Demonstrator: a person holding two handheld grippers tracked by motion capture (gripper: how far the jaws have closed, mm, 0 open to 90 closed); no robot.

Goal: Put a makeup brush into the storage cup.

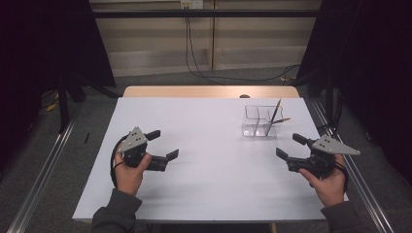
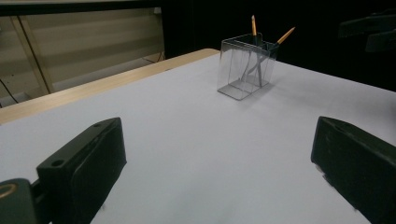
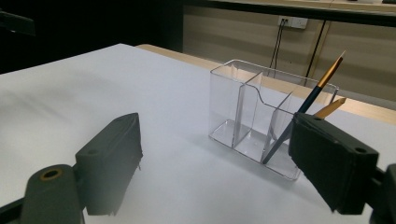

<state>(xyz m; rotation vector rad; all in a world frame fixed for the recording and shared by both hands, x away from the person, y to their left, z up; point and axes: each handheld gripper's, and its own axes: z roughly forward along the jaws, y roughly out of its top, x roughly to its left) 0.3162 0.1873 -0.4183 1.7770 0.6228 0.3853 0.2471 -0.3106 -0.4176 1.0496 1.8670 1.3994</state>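
Resting place: white surface [image 1: 209, 160], with 2 hands low at the near edge and nothing between any jaws.
Left gripper [image 1: 161, 144]: at about 8 o'clock on the surface in the high view, held in the person's left hand [image 1: 127, 172], jaws spread wide and empty, aimed toward 3 o'clock.
Right gripper [image 1: 291, 146]: at about 4 o'clock, held in the person's right hand [image 1: 329, 182], jaws also wide apart and empty, aimed toward 10 o'clock.
Clear organizer [image 1: 260, 121]: a see-through box with inner dividers, standing upright at about 1 o'clock on the surface, near the far right corner and just beyond the right gripper.
Pencils: 2 of them lean in the organizer's right-hand compartment, a dark blue pencil [image 3: 308, 105] tilted steeply and an orange pencil [image 3: 329, 108] poking out low beside it.
Gap: organizer and right gripper stand apart; the left gripper is well apart from the organizer.
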